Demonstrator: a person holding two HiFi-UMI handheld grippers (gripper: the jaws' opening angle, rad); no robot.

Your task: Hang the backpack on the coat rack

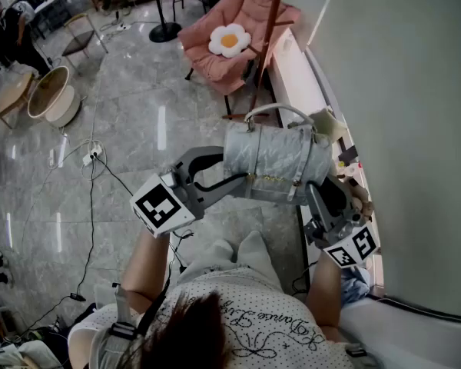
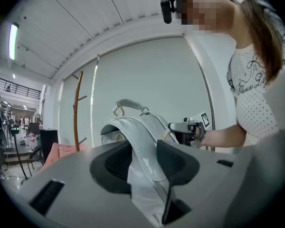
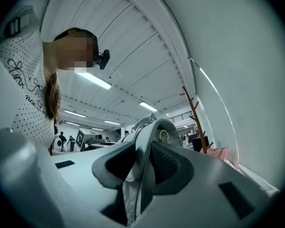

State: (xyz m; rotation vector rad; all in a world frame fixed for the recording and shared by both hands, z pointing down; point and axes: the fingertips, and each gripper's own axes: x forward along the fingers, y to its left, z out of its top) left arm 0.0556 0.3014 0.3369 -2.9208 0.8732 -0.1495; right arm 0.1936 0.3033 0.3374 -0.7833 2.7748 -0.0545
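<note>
Pink armchair point(image 1: 215, 68) is standing on grey marble floor point(image 1: 138, 121), flower cushion point(image 1: 230, 40) lying on its seat. Black stand base point(image 1: 164, 31) is sitting just left of armchair; beige tub point(image 1: 50, 94), power strip point(image 1: 90, 157) farther left.

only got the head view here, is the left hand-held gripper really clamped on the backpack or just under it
Observer: Clamped. The left hand-held gripper has its pads pressed on a grey strap of the backpack.
Operator: and the right one
Observer: The right hand-held gripper is shut on a second strap, seen edge-on between its pads.
Operator: any free peg on the rack
Observer: The coat rack stands ahead of the left hand-held gripper; the pegs in view carry nothing.
</note>
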